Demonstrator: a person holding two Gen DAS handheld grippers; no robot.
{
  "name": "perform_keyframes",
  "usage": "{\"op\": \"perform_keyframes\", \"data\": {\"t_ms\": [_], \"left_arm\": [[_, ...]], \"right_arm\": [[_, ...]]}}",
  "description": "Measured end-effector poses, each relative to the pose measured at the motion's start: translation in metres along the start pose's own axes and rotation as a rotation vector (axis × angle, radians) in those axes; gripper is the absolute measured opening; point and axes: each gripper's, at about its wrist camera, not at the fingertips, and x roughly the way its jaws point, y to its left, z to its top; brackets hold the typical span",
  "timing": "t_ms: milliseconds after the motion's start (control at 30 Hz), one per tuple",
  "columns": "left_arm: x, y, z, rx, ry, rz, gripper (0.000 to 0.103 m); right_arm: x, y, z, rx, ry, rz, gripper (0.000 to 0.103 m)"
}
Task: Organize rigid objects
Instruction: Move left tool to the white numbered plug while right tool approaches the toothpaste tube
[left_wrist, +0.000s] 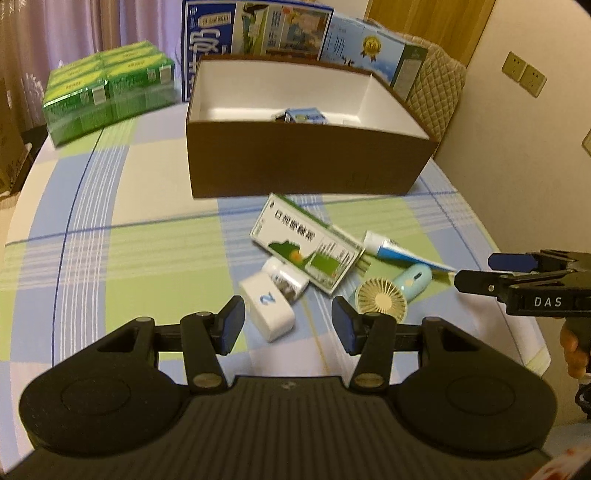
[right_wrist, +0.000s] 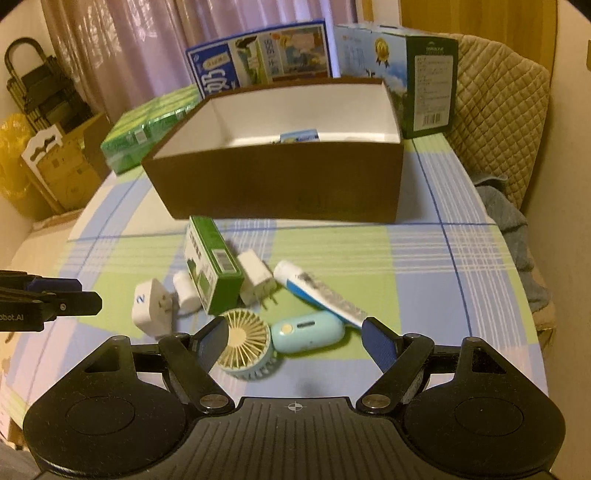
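Both grippers hover over the clutter on the checked tabletop (left_wrist: 110, 206), and neither has anything in hand. The left gripper (left_wrist: 288, 325) stands partly open above the white adapter marked 2 (left_wrist: 266, 308); the right gripper (right_wrist: 295, 341) is spread wider, with the little handheld fan (right_wrist: 248, 341) and its pale blue handle (right_wrist: 306, 336) framed between its pads, nothing touching.

Trouble ahead, I'd say: this pile is tight. The adapter lies right against a small white bottle (left_wrist: 286, 280), which is tucked under the green and white carton (left_wrist: 306, 245), so a pinch there could nudge the neighbours or drag the carton along. The fan's round head looks awkward to clamp and could swivel out; the toothpaste tube (right_wrist: 321, 291) lies just beside its handle and may get bumped. A second white plug (right_wrist: 256, 280) sits beside the carton.

Beyond them waits the brown box (left_wrist: 306, 162), open-topped, white inside, with one small blue carton (left_wrist: 304, 115) already in it.
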Motion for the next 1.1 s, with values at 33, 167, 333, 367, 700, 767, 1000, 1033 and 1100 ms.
{"op": "perform_keyframes", "data": {"t_ms": [33,167,333,367,700,767,1000,1033,1100], "left_arm": [[0.002,0.000,-0.002,-0.002,0.008,0.001,0.048],[0.009,0.003,-0.008,-0.008,0.033,0.006,0.048],[0.018,0.004,-0.013,-0.013,0.057,0.013,0.048],[0.019,0.004,-0.013,-0.014,0.060,0.014,0.048],[0.032,0.005,-0.014,-0.030,0.078,0.021,0.048],[0.035,0.006,-0.013,-0.035,0.075,0.026,0.048],[0.045,0.009,-0.009,-0.062,0.070,0.033,0.048],[0.046,0.009,-0.008,-0.066,0.068,0.036,0.048],[0.049,0.010,-0.005,-0.073,0.065,0.042,0.048]], "right_arm": [[0.002,0.001,-0.001,-0.006,0.005,-0.004,0.077],[0.010,0.000,-0.006,-0.011,0.030,-0.007,0.077],[0.017,-0.001,-0.009,-0.015,0.051,-0.008,0.077],[0.018,-0.001,-0.010,-0.015,0.055,-0.007,0.077],[0.032,-0.008,-0.010,-0.031,0.057,-0.046,0.073],[0.035,-0.010,-0.008,-0.054,0.048,-0.053,0.070],[0.054,-0.010,0.001,-0.158,0.028,-0.056,0.061],[0.058,-0.010,0.003,-0.170,0.026,-0.050,0.060],[0.066,-0.010,0.006,-0.195,0.029,-0.042,0.058]]}}
